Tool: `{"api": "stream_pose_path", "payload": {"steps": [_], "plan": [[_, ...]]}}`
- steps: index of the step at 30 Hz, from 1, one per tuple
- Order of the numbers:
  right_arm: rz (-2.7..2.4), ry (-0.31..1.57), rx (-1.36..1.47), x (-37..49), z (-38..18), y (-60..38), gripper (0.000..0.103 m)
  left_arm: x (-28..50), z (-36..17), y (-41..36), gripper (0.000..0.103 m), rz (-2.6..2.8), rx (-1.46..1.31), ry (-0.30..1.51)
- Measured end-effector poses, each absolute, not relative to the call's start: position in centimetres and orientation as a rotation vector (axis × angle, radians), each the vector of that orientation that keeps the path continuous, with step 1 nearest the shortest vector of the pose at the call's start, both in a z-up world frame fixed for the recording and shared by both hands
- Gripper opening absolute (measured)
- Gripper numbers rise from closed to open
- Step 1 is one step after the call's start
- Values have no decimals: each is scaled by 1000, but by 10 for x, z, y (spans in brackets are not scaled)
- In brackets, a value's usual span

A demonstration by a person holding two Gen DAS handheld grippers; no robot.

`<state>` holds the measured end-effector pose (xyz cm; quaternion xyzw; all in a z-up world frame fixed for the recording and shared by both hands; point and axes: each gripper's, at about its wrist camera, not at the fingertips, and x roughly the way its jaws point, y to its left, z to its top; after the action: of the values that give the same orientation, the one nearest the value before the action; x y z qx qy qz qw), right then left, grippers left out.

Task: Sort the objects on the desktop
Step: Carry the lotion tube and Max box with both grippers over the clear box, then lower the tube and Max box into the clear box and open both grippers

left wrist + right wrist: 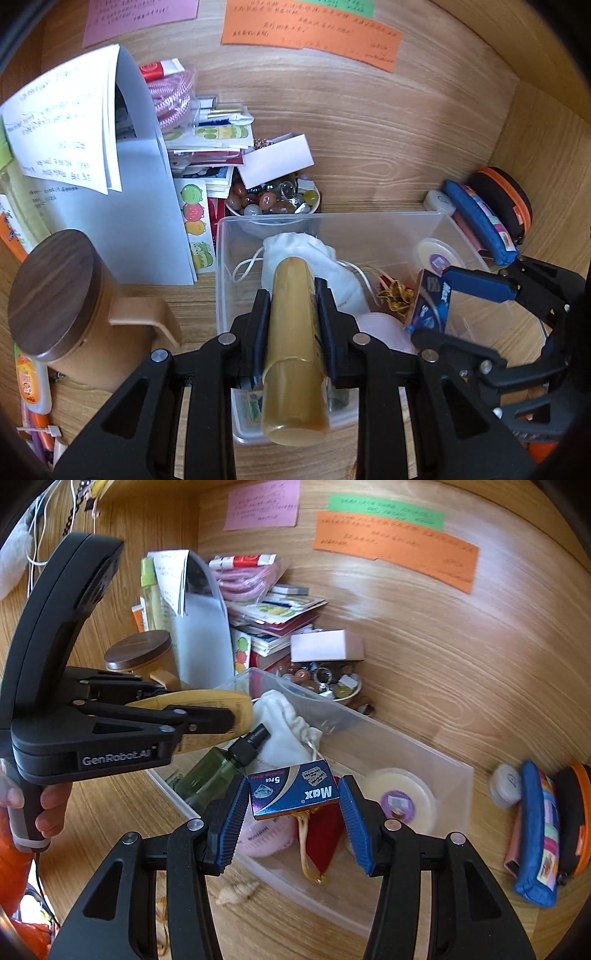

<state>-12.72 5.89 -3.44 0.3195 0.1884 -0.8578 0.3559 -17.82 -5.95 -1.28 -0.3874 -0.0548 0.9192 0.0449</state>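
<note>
Over the clear bin [236,229] on the tabletop [369,122], I have both tools loaded. On the left, my left tool [293,314] is clamped on a gold tube [291,332], pads pressing its flanks about mid-length, with the capped end pointing back toward the camera. I judge the tube light and a little squashy, with a slick skin, so the middle of the body is the right place to hold it; near the cap it could pivot. Below it in the bin lie a white pouch [314,254], a green spray bottle [210,771] and a round tin [402,801]. To the right, my right tool [293,812] grips a small blue blade box [293,790] by its short ends, hanging above the bin. I take the box to be thin card, very light and easy to crush, so the pinch should be gentle. Far right, a blue pencil case [535,834] lies on the tabletop outside the bin.
</note>
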Motion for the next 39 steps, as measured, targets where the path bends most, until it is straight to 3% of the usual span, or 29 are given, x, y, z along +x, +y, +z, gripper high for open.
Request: {"api": "stream_pose_path", "payload": {"steps": [22, 28, 34, 39], "plan": [[-2207, 609, 856, -147, -60, 30, 47, -190, -31, -62, 25, 2774, -1202, -159], [-2233, 626, 843, -150, -60, 33, 57, -191, -31, -64, 26, 2763, -1207, -176], [-2240, 648, 841, -147, -56, 31, 57, -187, -26, -63, 26, 2759, -1203, -197], [-2251, 669, 813, -136, -49, 31, 57, -177, -20, -62, 32, 2775, -1184, -187]]}}
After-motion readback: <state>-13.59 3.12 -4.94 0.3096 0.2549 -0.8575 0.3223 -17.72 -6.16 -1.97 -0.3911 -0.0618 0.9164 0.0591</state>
